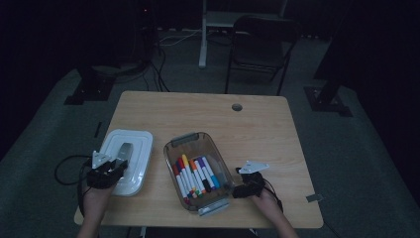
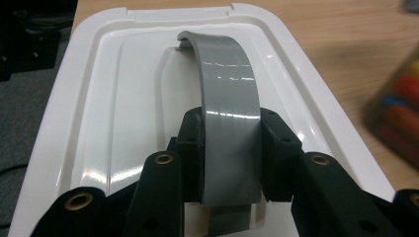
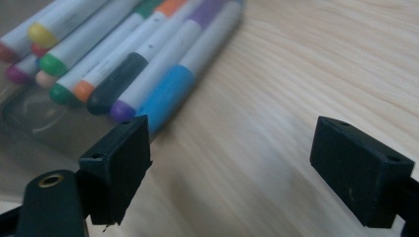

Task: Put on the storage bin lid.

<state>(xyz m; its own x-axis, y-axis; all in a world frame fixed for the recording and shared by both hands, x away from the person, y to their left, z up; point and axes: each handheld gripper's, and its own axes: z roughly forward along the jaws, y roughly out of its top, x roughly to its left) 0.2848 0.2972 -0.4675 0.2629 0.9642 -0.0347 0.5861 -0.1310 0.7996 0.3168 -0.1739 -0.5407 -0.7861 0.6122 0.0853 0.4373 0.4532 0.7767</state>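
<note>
Left gripper [image 2: 231,148] clamps the white lid's [image 1: 126,159] grey handle [image 2: 228,106] at the desk's front-left corner. Right gripper [image 3: 232,163] gapes wide beside the marker bin [image 1: 198,171]. Handle may flex; lid could swing, clip bin.

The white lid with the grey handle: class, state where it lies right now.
In the high view the white lid lies at the table's front left, just left of the clear bin of markers. The left gripper is clamped on its grey handle.
</note>
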